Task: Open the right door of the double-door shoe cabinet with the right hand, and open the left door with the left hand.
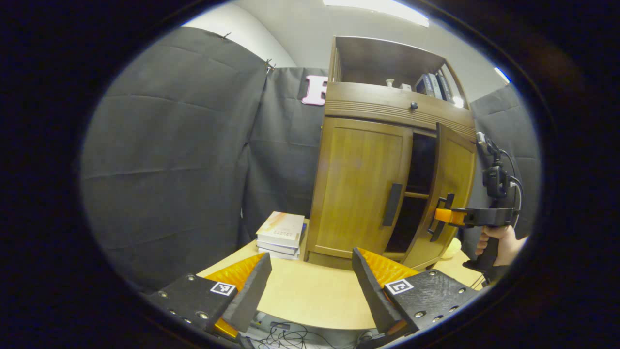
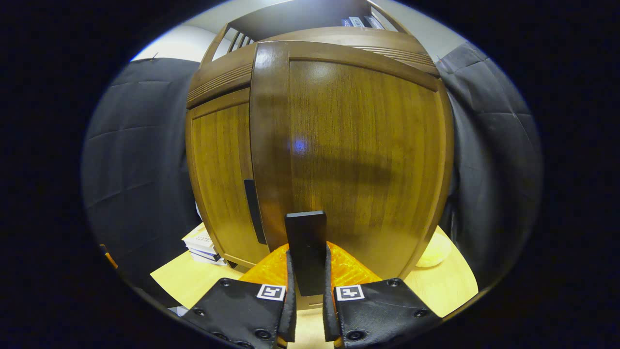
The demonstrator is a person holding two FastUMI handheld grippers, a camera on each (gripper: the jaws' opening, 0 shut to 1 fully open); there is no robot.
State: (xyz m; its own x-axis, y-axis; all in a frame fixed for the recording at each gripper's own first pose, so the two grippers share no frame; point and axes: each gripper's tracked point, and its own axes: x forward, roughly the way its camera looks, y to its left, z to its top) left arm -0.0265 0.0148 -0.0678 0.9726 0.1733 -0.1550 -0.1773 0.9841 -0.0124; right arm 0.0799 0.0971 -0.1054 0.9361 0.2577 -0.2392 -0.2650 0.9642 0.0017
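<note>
I am clamping my right tongs [image 2: 308,271] on the flat dark handle [image 2: 305,249] to swing the brown wooden right door [image 2: 363,155] outward, while holding my left tongs [image 1: 310,283] wide for the closed left door [image 1: 361,186].

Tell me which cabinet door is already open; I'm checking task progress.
The right door, swung ajar with the right gripper shut on its handle. The left door sits flush, its handle untouched.

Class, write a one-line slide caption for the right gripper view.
Right claw clamped on the right door's handle, door swung partly open; left door shut.
</note>
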